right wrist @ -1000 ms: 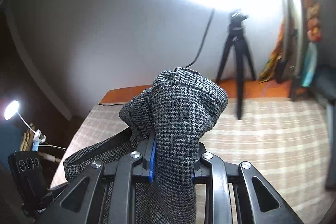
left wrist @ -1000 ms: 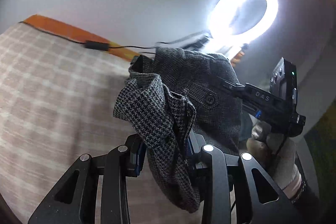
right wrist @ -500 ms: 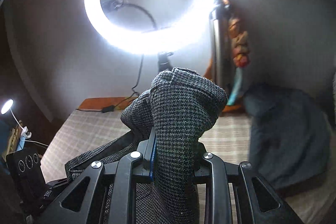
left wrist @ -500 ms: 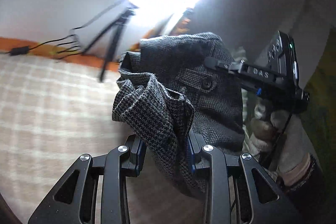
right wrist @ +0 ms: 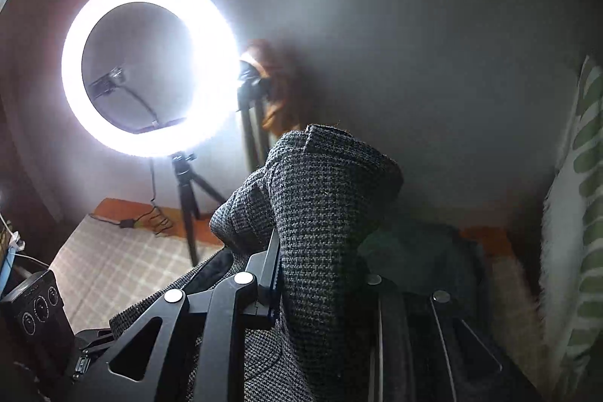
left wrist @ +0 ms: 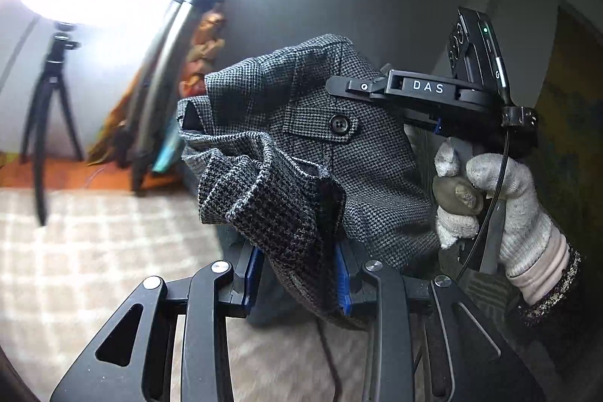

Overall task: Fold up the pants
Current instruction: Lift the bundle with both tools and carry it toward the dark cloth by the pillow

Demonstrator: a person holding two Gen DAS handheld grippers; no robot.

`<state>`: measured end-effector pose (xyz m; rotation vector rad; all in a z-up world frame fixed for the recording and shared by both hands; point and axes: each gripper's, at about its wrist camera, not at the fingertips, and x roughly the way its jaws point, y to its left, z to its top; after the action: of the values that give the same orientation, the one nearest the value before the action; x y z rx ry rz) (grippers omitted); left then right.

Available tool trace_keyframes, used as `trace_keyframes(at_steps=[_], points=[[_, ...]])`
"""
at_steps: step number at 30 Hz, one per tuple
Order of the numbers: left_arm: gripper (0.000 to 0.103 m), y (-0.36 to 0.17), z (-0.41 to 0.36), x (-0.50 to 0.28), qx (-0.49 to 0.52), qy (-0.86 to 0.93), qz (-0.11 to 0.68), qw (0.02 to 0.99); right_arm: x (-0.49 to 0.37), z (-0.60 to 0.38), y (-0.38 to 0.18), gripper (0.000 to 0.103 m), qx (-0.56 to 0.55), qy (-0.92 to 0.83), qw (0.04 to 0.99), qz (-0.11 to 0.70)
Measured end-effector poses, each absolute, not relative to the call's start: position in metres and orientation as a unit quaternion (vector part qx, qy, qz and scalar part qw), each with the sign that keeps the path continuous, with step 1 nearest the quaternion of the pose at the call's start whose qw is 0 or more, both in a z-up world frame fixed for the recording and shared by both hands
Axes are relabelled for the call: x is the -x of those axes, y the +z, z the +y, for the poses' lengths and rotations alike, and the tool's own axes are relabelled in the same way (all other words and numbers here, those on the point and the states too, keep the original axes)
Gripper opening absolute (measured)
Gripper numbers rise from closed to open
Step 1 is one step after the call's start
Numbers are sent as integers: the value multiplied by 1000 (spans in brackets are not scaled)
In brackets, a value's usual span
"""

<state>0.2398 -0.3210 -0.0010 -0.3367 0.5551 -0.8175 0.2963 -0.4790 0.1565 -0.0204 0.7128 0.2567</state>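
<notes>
Both grippers, left [left wrist: 297, 274] and right [right wrist: 320, 274], clamp bunched pants [left wrist: 331, 153] raised mid-frame; the gloved hand [left wrist: 490, 210] grips its handle at right.

Ring light [right wrist: 150, 64] (on tripod [right wrist: 186, 191]) glares against grey wall [right wrist: 414, 44].

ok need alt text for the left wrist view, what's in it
The left gripper is shut on a bunched fold of grey houndstooth wool pants held in the air, a dark button showing. A white-gloved hand holds the black right gripper clamped on the same cloth, above a beige checked bedcover.
</notes>
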Motion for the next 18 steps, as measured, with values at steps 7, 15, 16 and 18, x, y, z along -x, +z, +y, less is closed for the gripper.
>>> trace_keyframes(at_steps=[7,15,16,18], points=[[31,-8,-363,-254,160,-386,259,871,-343,-530,152,22,11,124,922,366],[30,-49,-393,-271,162,-358,307,867,-399,-568,103,22,3,171,899,404],[30,-53,-395,-271,161,-356,316,865,-405,-572,94,22,0,175,894,413],[30,-62,-397,-265,147,-353,332,862,-413,-585,72,22,-11,178,886,429]])
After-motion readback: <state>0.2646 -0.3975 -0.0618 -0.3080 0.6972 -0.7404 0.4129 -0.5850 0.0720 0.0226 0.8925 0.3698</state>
